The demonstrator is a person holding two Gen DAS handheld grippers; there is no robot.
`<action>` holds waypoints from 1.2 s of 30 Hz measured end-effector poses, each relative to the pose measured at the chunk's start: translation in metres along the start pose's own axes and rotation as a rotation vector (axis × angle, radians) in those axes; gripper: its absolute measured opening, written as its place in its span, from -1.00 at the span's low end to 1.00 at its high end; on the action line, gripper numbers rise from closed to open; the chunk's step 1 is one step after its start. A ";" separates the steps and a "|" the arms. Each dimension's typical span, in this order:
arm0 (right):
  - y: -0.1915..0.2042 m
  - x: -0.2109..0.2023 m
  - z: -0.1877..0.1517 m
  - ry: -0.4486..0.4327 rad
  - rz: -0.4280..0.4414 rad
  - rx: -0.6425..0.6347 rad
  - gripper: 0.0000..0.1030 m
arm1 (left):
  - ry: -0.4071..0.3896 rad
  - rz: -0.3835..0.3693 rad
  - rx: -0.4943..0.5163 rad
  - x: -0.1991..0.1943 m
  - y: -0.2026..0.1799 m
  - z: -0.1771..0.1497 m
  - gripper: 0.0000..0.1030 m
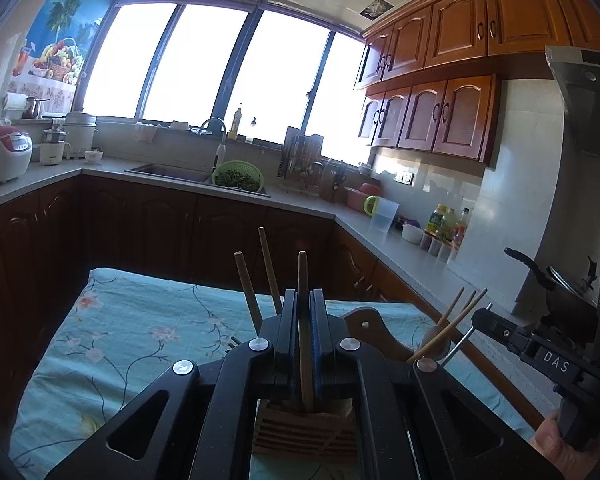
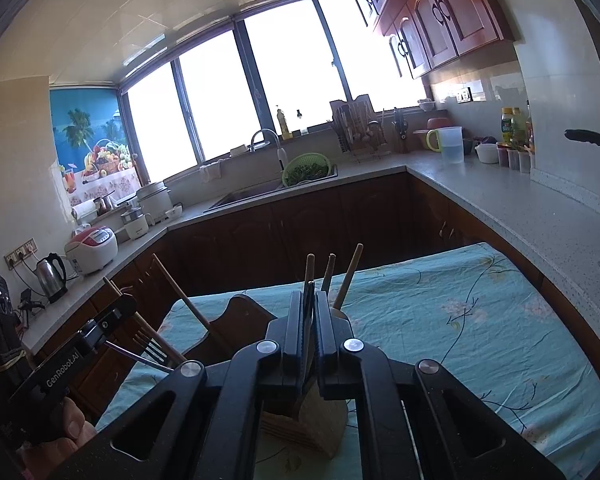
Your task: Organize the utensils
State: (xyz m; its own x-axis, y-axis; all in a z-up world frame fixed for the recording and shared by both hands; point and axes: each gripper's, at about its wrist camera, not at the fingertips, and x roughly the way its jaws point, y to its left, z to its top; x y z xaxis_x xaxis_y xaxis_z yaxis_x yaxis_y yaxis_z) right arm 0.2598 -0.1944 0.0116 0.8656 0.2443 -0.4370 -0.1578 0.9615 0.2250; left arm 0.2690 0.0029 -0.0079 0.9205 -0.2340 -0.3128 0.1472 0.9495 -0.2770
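Left tongs [image 1: 304,300] were clamped on a chopstick [image 1: 303,280], which stood upright between the pads, its top above the tips and its lower end going down into the slatted wooden holder [image 1: 304,432] straight below. Two more chopsticks [image 1: 246,288] stuck up just left of those tongs, leaning a little left. Right tongs [image 2: 309,300] were pinched on a thin dark utensil handle [image 2: 310,304]; what utensil it was could not be told. It too ran down toward a wooden holder [image 2: 312,420] beneath them. Three wooden sticks [image 2: 350,276] rose just behind and right of the right tongs. Seen from the left camera, the right tongs [image 1: 476,314] sat well to the right, with a hand [image 1: 556,448] gripping the handle. Between the two tongs stood a curved wooden rack [image 1: 360,320] holding a spoon [image 1: 434,340], several chopsticks [image 1: 460,312] and a metal rod. Seen from the right camera, the left tongs [image 2: 128,304] lay far left, with a fork [image 2: 150,350] just beside their tips. Both holders stood on a surface under a teal floral cloth [image 1: 140,340].
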 end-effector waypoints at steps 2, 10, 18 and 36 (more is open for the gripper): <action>-0.002 0.000 0.000 0.004 0.004 0.007 -0.89 | 0.008 -0.006 -0.002 0.002 0.001 0.002 -0.92; -0.006 -0.009 0.003 -0.005 0.010 0.028 -0.72 | 0.007 -0.019 -0.018 -0.005 0.006 0.010 -0.77; -0.018 -0.037 -0.001 -0.036 0.028 0.077 -0.08 | -0.010 -0.020 -0.031 -0.028 0.004 0.000 -0.48; -0.012 -0.094 -0.082 0.019 0.081 0.061 0.60 | 0.012 0.087 -0.106 -0.130 0.006 -0.072 0.41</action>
State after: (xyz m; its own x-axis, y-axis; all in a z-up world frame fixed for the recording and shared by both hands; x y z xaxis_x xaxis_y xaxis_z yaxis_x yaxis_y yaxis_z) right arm 0.1420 -0.2190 -0.0212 0.8418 0.3240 -0.4317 -0.1973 0.9292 0.3126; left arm 0.1247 0.0244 -0.0342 0.9236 -0.1545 -0.3509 0.0270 0.9391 -0.3425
